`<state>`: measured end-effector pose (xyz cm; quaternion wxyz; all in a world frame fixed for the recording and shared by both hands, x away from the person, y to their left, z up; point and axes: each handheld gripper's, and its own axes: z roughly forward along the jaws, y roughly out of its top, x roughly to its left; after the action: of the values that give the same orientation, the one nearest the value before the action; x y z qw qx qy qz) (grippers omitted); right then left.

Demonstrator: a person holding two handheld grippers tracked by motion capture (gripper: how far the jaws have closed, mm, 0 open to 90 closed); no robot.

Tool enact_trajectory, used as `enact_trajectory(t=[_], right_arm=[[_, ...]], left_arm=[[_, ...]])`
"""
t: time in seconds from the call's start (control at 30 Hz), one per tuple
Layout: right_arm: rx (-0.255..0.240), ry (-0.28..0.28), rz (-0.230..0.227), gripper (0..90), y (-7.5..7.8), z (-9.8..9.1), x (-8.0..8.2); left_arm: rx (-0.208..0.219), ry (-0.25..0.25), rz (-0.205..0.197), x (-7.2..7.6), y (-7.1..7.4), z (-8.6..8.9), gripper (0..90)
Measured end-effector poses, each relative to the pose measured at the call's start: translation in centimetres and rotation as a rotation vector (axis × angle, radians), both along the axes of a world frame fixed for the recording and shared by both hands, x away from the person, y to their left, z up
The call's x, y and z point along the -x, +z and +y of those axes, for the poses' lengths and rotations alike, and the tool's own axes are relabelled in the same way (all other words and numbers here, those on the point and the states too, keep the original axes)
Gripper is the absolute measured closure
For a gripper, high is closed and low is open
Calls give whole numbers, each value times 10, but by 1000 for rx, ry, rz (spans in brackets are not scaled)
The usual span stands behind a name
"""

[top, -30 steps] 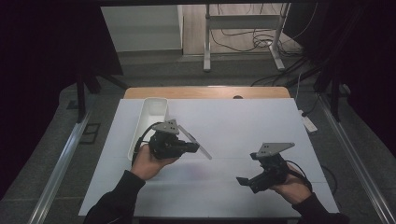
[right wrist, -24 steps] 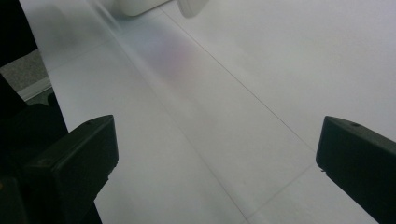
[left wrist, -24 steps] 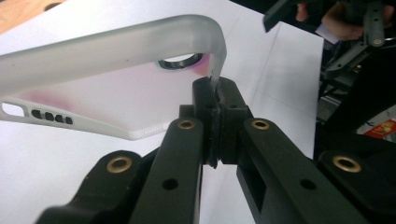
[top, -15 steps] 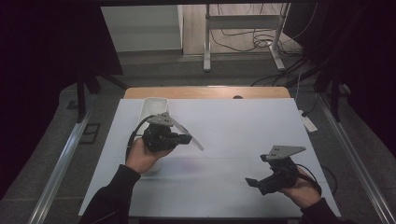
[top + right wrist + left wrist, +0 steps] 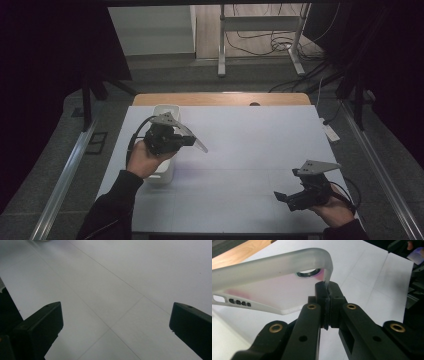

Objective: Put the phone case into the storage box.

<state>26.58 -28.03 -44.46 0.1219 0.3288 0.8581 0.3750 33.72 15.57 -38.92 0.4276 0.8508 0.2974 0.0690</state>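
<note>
Dim room with dark surroundings, evenly lit white table (image 5: 250, 150) (soft shadows), close foregrounds slightly blurred

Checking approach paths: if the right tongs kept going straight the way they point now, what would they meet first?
Most likely just the bare white table top: the open right tongs slant down toward it and nothing lies ahead, though depth is hard to judge.

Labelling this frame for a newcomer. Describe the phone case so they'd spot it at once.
On the white table, look left to the white bin. Just above it, the left gripper pinches the phone case by its edge: frosted, translucent, with a round camera hole, unlike the opaque bin.
</note>
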Motion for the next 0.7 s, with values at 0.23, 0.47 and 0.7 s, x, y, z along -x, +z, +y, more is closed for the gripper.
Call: enact_trajectory(t=[0.23, 0.47, 0.7], right_arm=[[-2, -34, 7, 0, -3, -10, 3], [-3, -87, 17, 0, -7, -23, 6], [-11, -143, 14, 0, -7, -32, 11]], left_arm=[[-16, 30, 4, -4, 5, 7, 882], [-33, 64, 5, -9, 10, 17, 882], [-40, 95, 9, -12, 15, 26, 882]])
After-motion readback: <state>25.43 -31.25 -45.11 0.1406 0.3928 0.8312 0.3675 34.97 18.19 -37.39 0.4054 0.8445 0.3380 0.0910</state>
